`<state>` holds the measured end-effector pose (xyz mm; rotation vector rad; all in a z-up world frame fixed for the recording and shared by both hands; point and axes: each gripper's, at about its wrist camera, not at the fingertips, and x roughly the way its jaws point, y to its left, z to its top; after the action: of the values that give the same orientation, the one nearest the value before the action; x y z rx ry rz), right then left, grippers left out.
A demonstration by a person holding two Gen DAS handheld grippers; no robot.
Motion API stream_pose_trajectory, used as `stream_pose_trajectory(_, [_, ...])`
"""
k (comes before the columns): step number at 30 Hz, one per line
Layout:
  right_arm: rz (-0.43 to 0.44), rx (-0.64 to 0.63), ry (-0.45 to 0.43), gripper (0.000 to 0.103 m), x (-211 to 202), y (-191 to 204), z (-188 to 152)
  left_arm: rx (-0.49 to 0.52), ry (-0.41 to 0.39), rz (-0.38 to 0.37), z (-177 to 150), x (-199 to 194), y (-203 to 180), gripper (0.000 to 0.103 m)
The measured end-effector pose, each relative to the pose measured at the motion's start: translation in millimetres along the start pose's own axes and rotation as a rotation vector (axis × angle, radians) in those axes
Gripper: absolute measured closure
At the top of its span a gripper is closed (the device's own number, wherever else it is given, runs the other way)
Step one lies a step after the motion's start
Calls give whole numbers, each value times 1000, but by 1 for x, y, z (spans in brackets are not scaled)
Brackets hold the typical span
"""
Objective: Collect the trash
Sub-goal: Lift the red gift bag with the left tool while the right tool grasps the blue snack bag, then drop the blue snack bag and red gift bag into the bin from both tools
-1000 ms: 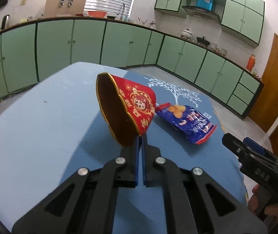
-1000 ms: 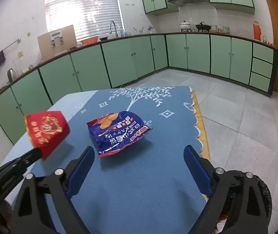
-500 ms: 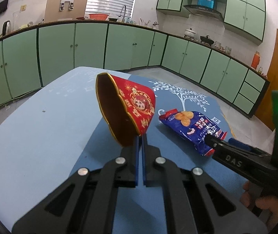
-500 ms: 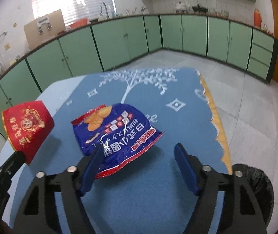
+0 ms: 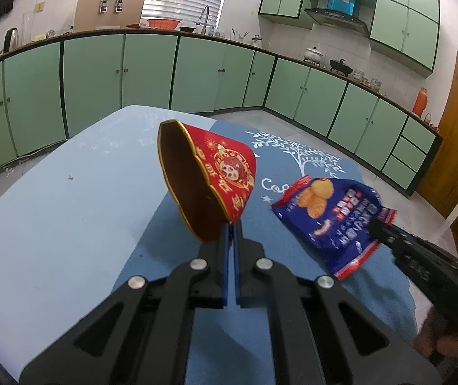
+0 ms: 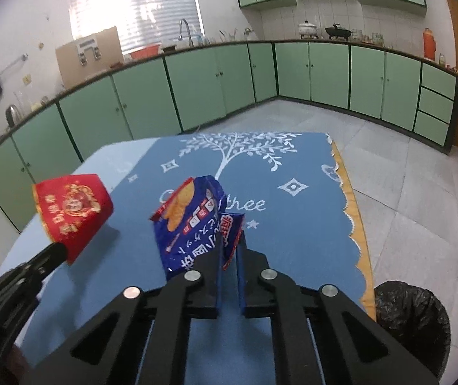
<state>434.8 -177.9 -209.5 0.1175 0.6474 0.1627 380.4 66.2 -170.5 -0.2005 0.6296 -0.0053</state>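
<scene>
My left gripper (image 5: pixel 231 229) is shut on the rim of a red paper cup (image 5: pixel 209 176) with gold print and holds it tilted above the blue table; the cup also shows at the left of the right wrist view (image 6: pixel 73 211). My right gripper (image 6: pixel 229 250) is shut on the edge of a blue snack bag (image 6: pixel 190 221) and lifts it off the cloth. The bag shows at the right of the left wrist view (image 5: pixel 331 215), with the right gripper (image 5: pixel 380 229) pinching its near corner.
The table carries a blue cloth with a white tree print (image 6: pixel 293 224). A bin lined with a black bag (image 6: pixel 412 317) stands on the tiled floor off the table's right edge. Green kitchen cabinets (image 5: pixel 152 73) run along the far walls.
My right gripper moved in and shut on the snack bag, which now stands crumpled and raised off the cloth. My left gripper still holds the red cup, almost unmoved.
</scene>
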Motion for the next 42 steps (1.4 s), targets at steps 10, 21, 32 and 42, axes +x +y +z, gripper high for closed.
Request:
stream_pose_trajectory(10, [-8,17,-63,97,-57,-27,-2,37,-15,-30,-5,-24,-31,101])
stream_pose_trajectory(21, [-86,33,-128,97,-128,-79,-8,107,-40,-121,-14,-61,-101,101])
stream_pose_trajectory(32, [-201,58,-148,97,-185,-139,-30,171,-19,-238,-44,-86,-178,101])
stream_pose_trajectory(42, [-327,135,-93,97,-220,-207,-73,247,80,-349,-94,-85,-248,101])
